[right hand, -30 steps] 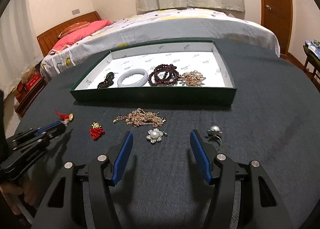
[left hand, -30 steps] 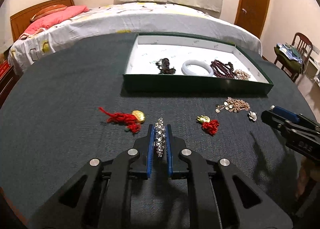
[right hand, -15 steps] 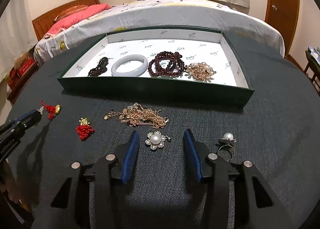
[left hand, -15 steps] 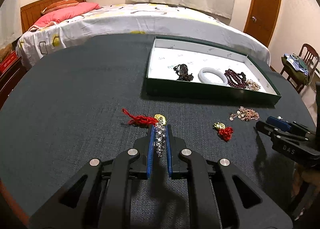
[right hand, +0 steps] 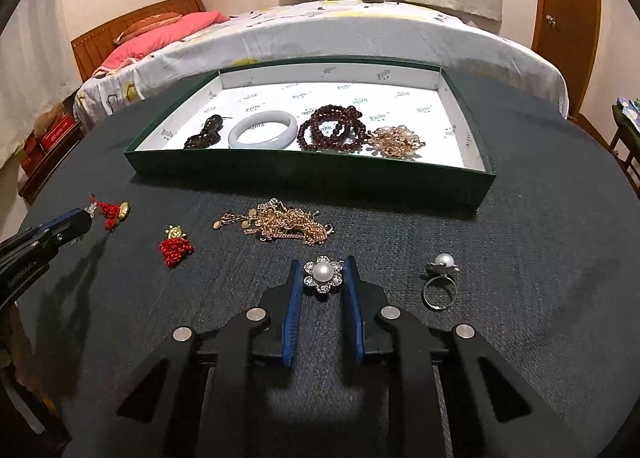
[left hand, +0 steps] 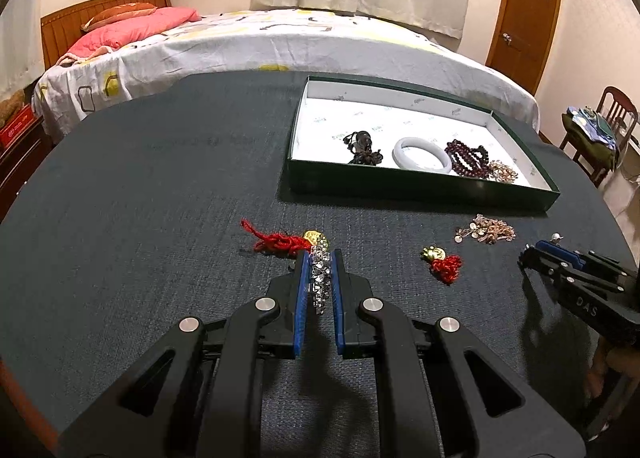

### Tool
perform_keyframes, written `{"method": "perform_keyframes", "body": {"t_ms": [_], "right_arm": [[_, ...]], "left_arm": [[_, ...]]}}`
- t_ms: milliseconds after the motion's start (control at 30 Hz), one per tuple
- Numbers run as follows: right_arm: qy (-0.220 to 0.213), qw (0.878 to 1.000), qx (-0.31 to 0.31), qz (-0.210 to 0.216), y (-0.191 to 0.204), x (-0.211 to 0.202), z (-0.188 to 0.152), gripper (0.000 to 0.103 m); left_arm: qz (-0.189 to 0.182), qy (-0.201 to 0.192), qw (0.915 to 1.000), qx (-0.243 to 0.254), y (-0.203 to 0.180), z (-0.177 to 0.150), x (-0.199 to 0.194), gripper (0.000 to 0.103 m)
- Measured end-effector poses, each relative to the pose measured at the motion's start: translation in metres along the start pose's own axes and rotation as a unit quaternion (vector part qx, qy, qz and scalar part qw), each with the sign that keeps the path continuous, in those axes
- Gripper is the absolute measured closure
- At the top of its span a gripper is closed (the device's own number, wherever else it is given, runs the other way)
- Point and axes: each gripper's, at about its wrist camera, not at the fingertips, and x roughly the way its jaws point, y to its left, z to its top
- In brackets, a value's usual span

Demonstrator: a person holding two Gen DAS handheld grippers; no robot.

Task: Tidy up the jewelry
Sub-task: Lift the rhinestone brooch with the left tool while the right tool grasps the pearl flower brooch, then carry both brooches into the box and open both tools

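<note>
My left gripper (left hand: 320, 255) is shut on a sparkling rhinestone strand (left hand: 321, 276), held just above the dark table near a red tassel charm (left hand: 280, 242). In the right wrist view my right gripper (right hand: 323, 263) is closing around a pearl flower brooch (right hand: 323, 276) that lies on the table. Its blue pads (right hand: 295, 290) meet the brooch's edges. The green box (right hand: 304, 174) beyond holds a dark bead piece (right hand: 204, 134), a pale bangle (right hand: 262, 130), a garnet bracelet (right hand: 334, 132) and a gold cluster (right hand: 396, 142).
On the table in front of the box lie a gold chain (right hand: 280, 224), a pearl ring (right hand: 440, 278) and a second red charm (right hand: 176, 248). A bed stands behind the table. At the far right are a chair (left hand: 600, 126) and a door.
The right jaws have narrowed from wide apart to the brooch's edges, and the gripper has come forward around it. The left gripper still holds the strand, and its view has swung slightly left.
</note>
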Motion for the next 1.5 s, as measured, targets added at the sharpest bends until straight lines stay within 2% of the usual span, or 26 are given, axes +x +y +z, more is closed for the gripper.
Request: {"method": "perform_keyframes", "body": {"t_ms": [233,433,833,1200,1300,1500], "right_arm": [[-0.022,1.0,0.005,0.009,-0.003,-0.02,0.003,0.081],[-0.054,0.998,0.01,0.013,-0.009,-0.042,0.019,0.081],[-0.118,0.993,0.003,0.005,-0.024,-0.06,0.072,0.081],[-0.156,0.988,0.008,-0.007,-0.045,-0.031,0.124,0.081],[-0.146,0.989,0.008,-0.01,-0.049,-0.012,0.131,0.081],[-0.097,0.995,0.014,-0.018,-0.062,0.041,0.136,0.081]], "left_arm": [[-0.009,-0.014,0.9999,0.004,-0.008,0.006,-0.011,0.092],[-0.026,-0.028,0.9993,0.002,-0.018,0.019,-0.02,0.092],[-0.067,-0.08,0.9935,0.046,-0.071,0.077,-0.013,0.092],[-0.078,-0.105,0.9897,0.059,-0.11,0.135,0.04,0.092],[-0.077,-0.089,0.9915,0.054,-0.114,0.144,0.064,0.092],[-0.07,-0.04,0.9949,0.061,-0.124,0.15,0.119,0.092]]}}
